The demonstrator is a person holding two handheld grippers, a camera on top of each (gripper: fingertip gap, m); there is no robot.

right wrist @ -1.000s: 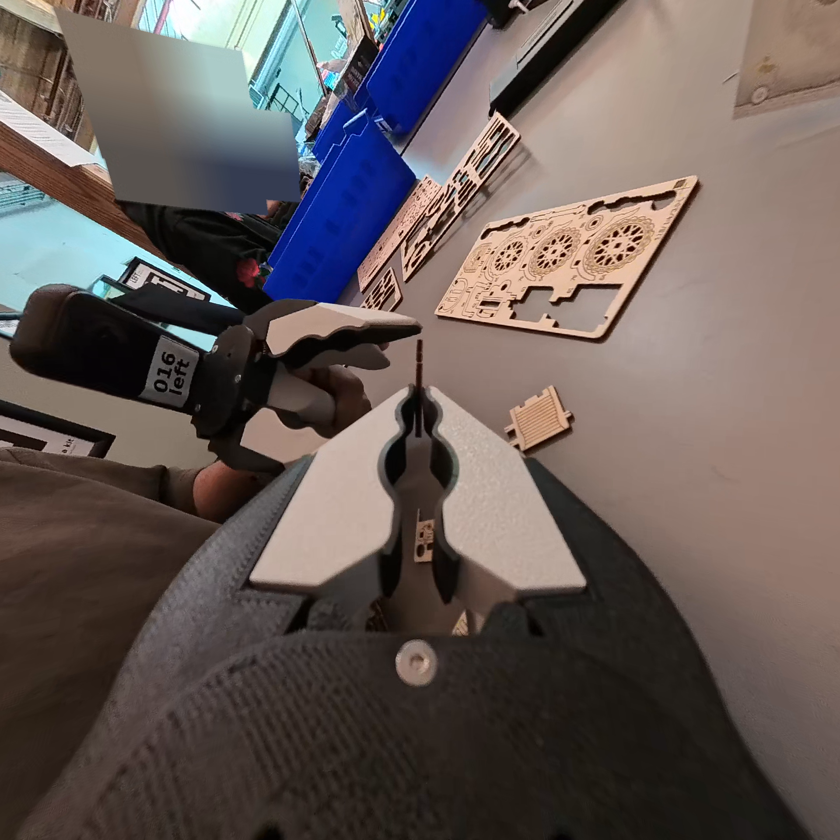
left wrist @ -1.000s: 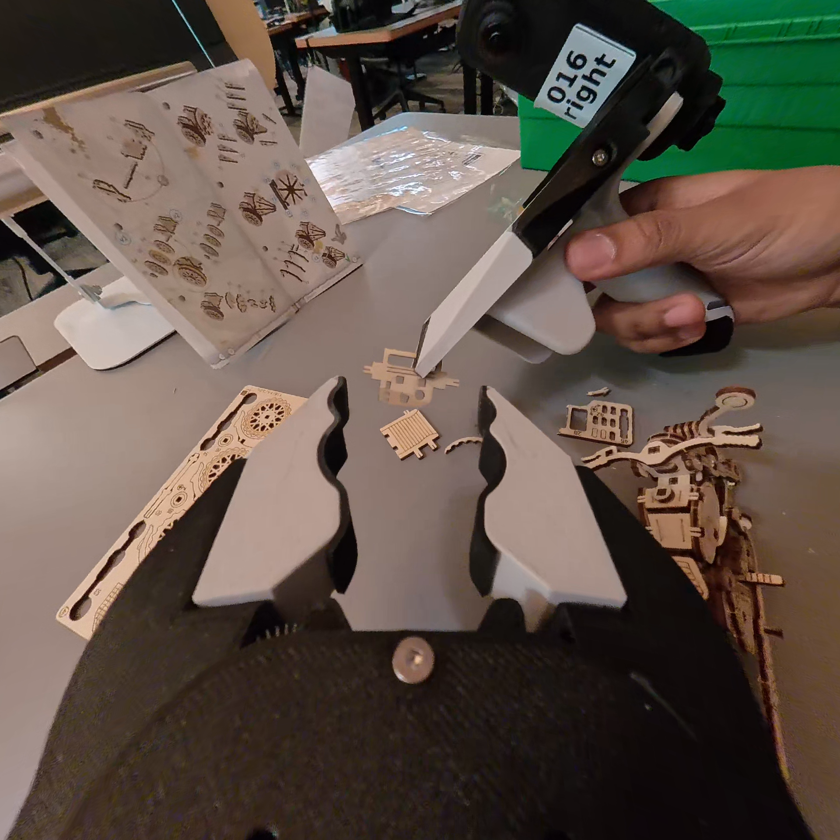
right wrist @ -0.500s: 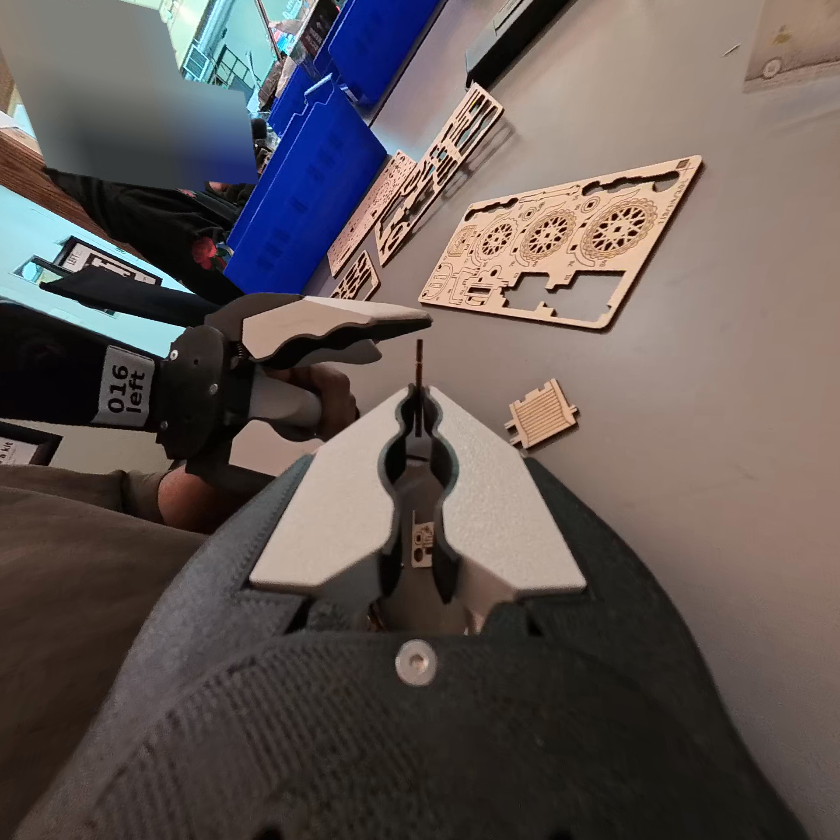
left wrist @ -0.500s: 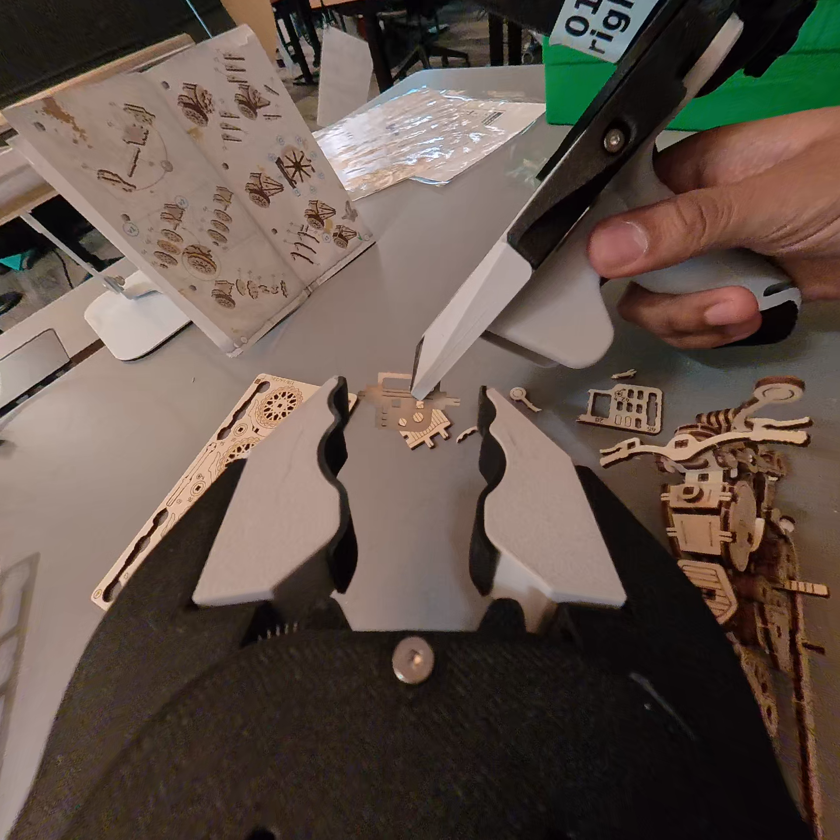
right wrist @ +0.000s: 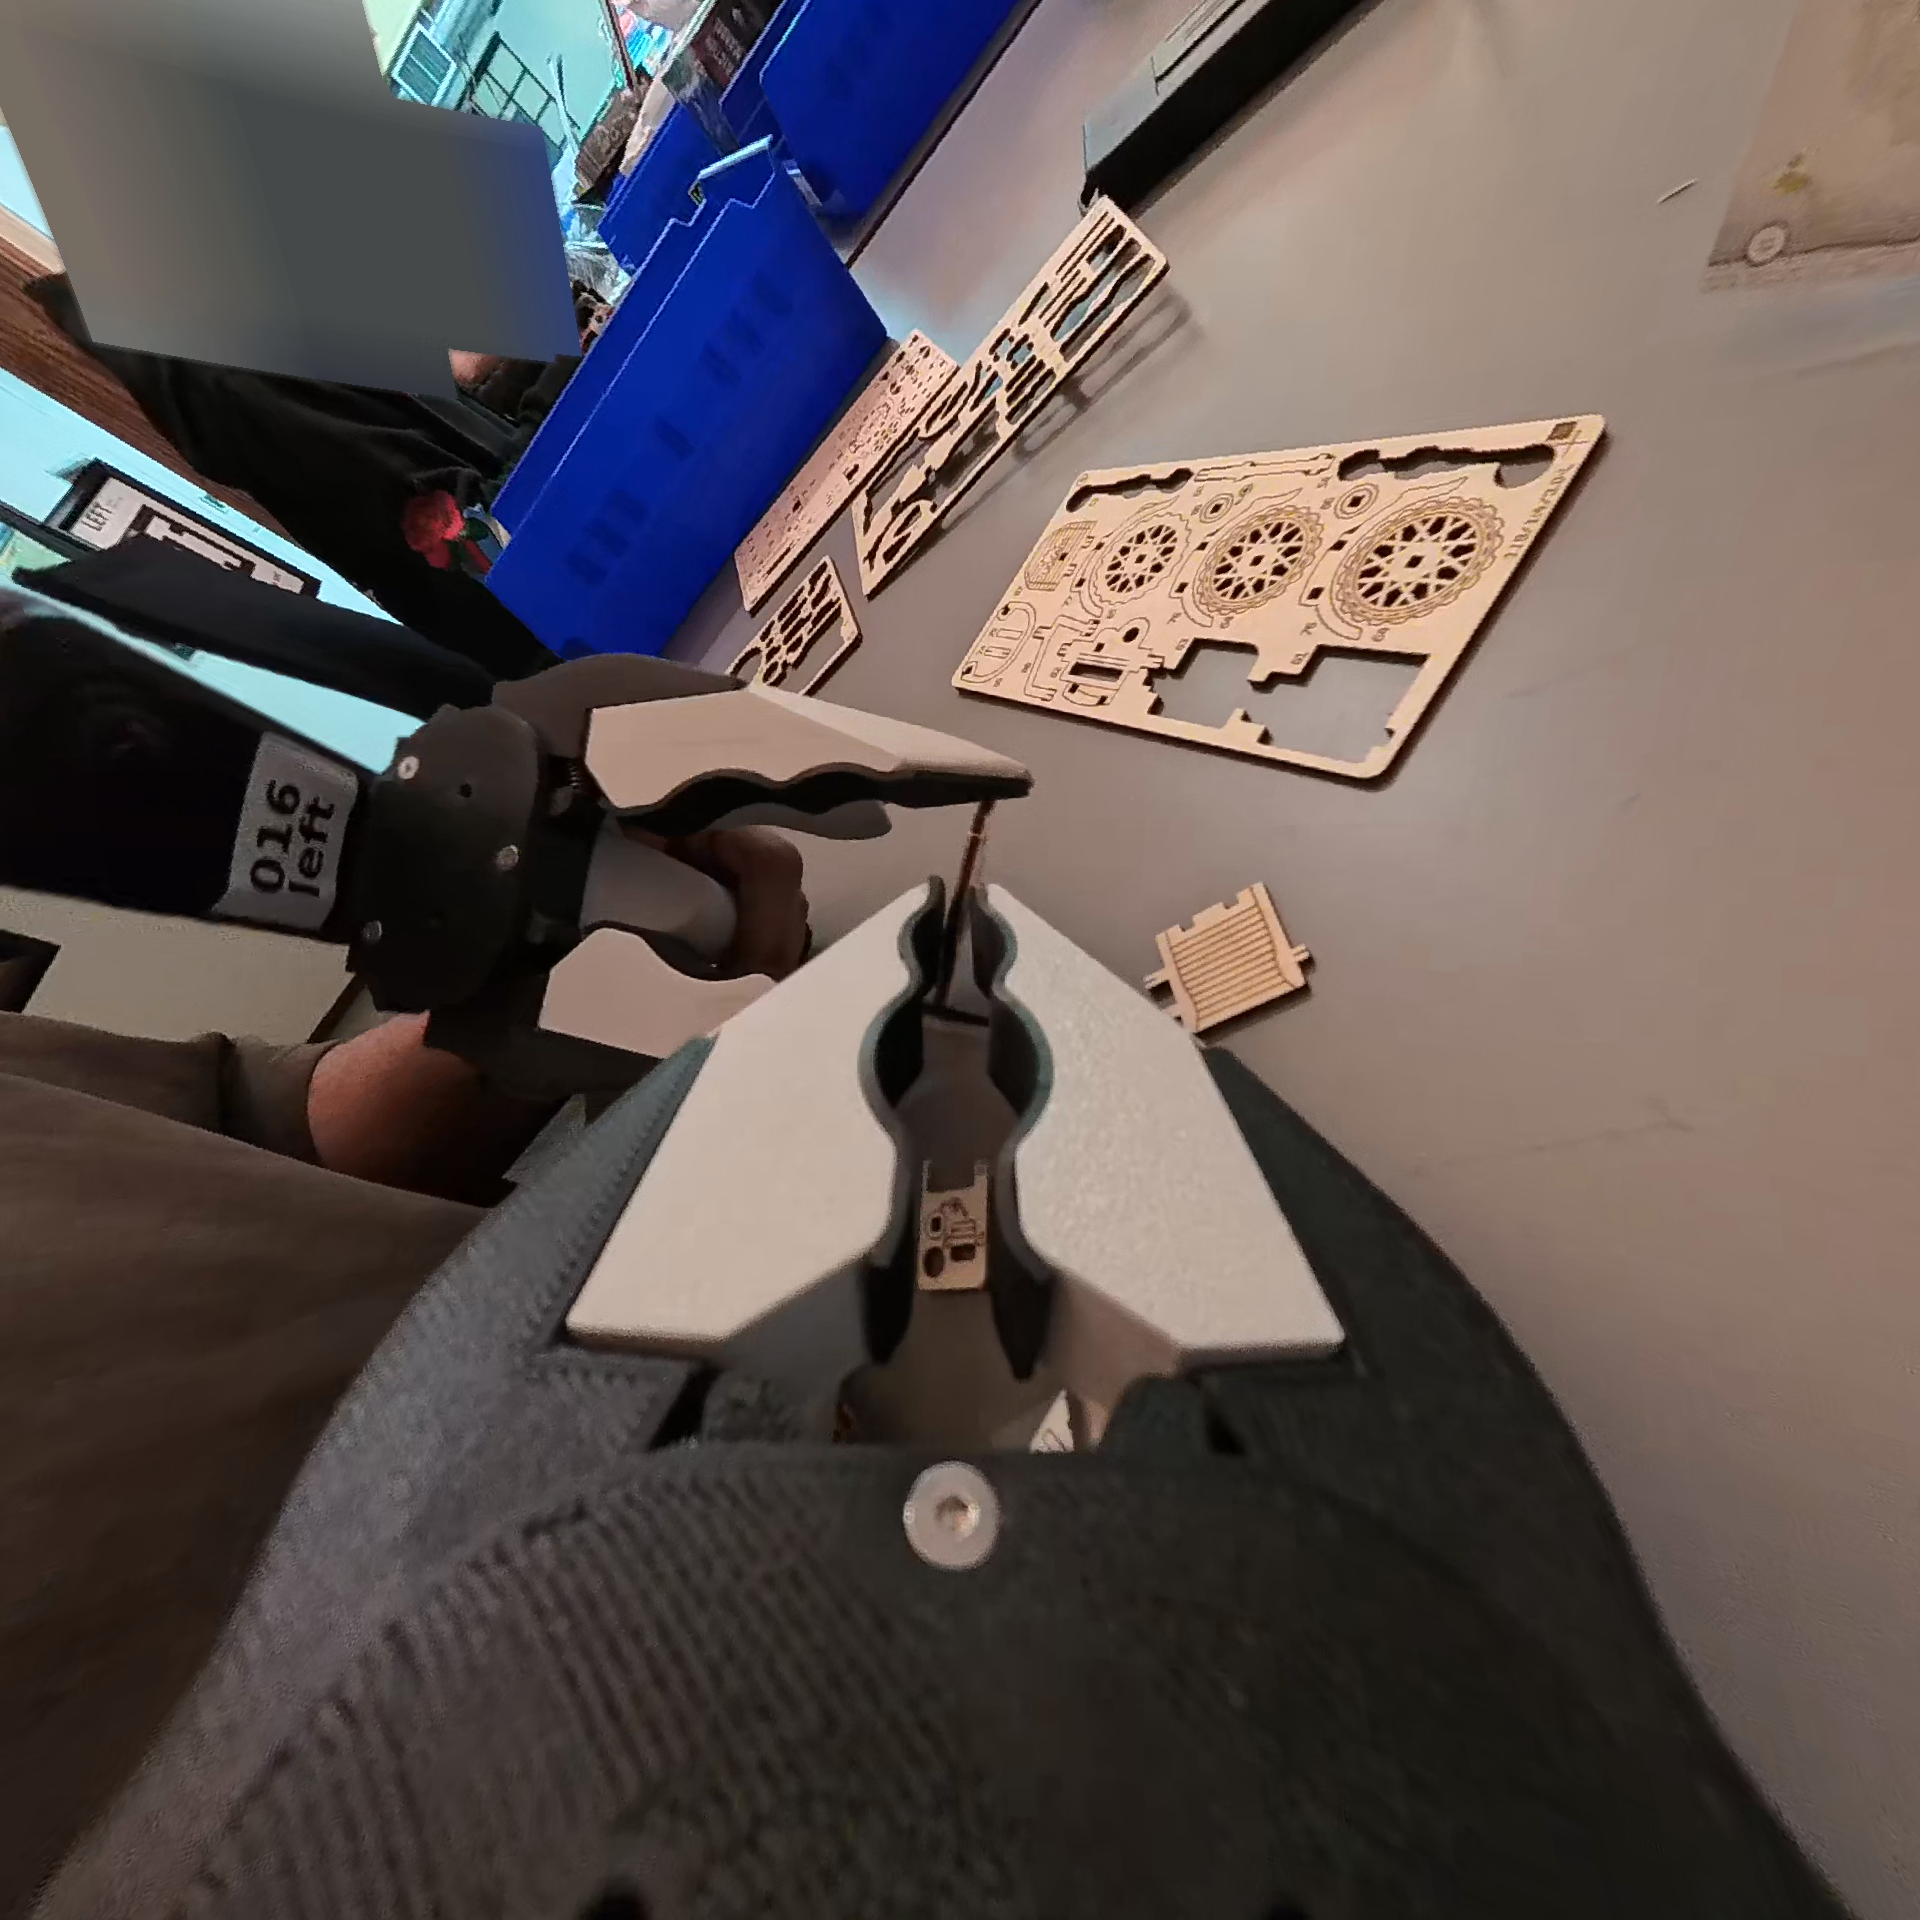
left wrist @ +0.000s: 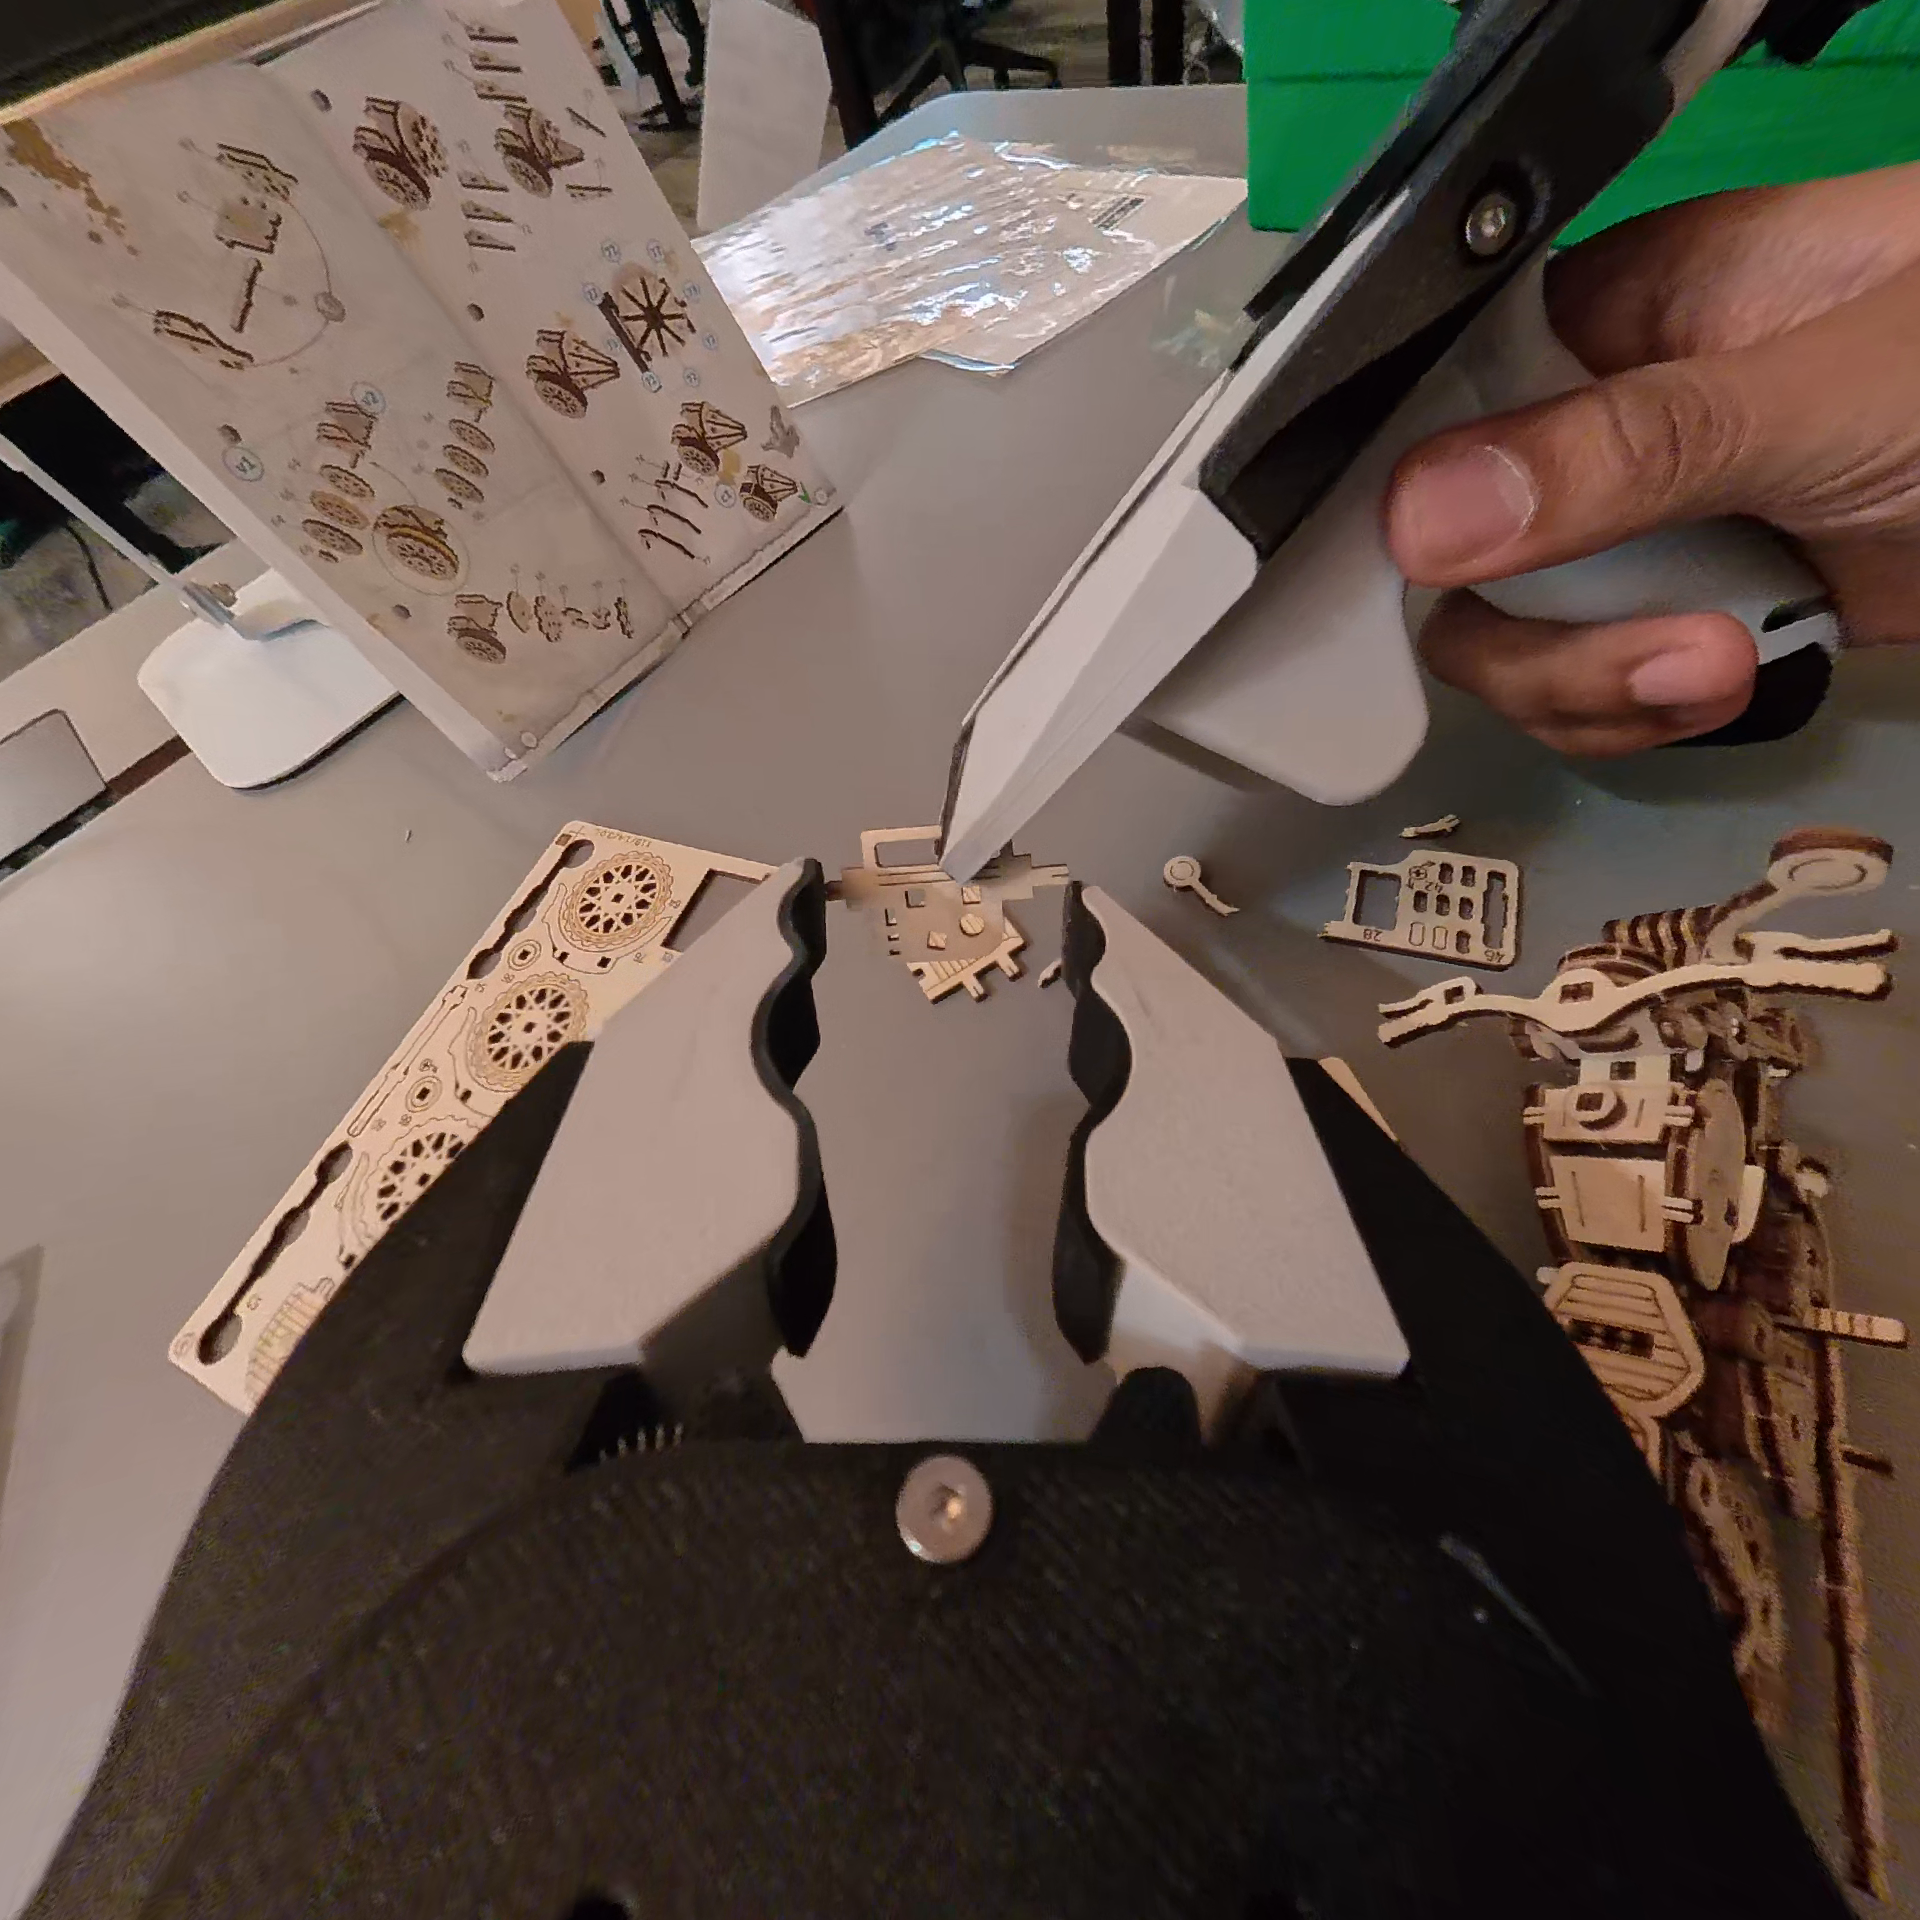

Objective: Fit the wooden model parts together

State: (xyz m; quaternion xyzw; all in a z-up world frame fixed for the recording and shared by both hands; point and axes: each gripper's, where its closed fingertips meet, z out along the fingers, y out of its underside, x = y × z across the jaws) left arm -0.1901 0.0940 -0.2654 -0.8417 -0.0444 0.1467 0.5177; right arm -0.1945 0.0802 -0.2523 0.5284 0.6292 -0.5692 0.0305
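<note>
My right gripper [right wrist: 961,902] is shut on a thin flat wooden part [right wrist: 968,862], seen edge-on and standing up from the fingertips. In the left wrist view this flat part [left wrist: 935,899] hangs under the right gripper [left wrist: 961,831], just above the table. My left gripper [left wrist: 940,894] is open and empty. The part sits between its fingertips, and its left tab touches the left finger [left wrist: 800,904]. A small slatted wooden piece [left wrist: 961,982] lies on the table under the part and also shows in the right wrist view [right wrist: 1231,956]. The left gripper [right wrist: 935,805] shows there too.
A partly built wooden motorcycle [left wrist: 1662,1143] lies at the right, with a small frame piece [left wrist: 1429,920] and a tiny round piece [left wrist: 1195,883] near it. A parts sheet with wheels [left wrist: 499,1029] lies left. An instruction booklet on a stand [left wrist: 416,364], a plastic bag [left wrist: 966,249], a green bin [left wrist: 1766,104] and blue bins [right wrist: 686,416] stand farther off. Both grippers' tips are close together, under 4 cm apart. It is some 5 cm from my left tips to the small slatted wooden piece [left wrist: 961,982].
My left gripper has moved forward to the held part, still open, so the part now sits between its fingertips. The right gripper stays shut on the part.
</note>
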